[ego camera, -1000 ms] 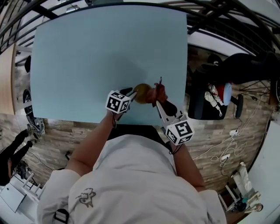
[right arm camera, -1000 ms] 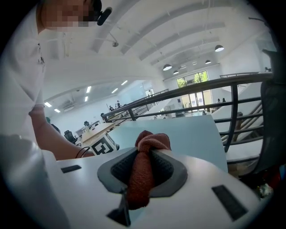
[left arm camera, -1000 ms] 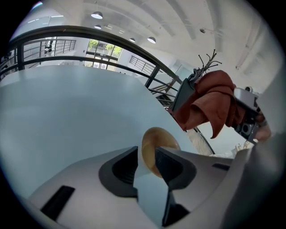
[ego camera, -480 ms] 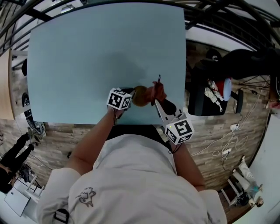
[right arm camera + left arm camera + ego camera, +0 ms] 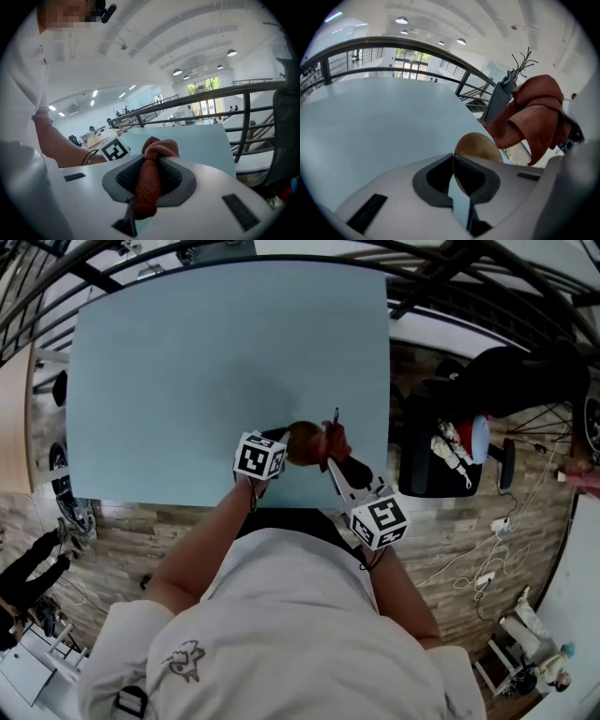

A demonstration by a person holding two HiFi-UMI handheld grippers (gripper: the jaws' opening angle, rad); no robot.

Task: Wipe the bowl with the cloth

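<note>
Left gripper [image 5: 453,163] has just been closing and is pinching the bowl [image 5: 479,145] rim. Right gripper [image 5: 150,161] is clamping the cloth [image 5: 146,187]. Head view is barely showing either grip.

Legible text, numbers, brands: none. Left cube [image 5: 260,457], right cube [image 5: 379,519]: black-and-white square-patterned faces, no lettering. Shirt [image 5: 281,615]: line-drawn emblem [image 5: 185,661], wordless.

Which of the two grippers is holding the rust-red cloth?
The right gripper, shut on the rust-red cloth; the left gripper has just been closing its jaws on the rim of the small brown bowl.
</note>
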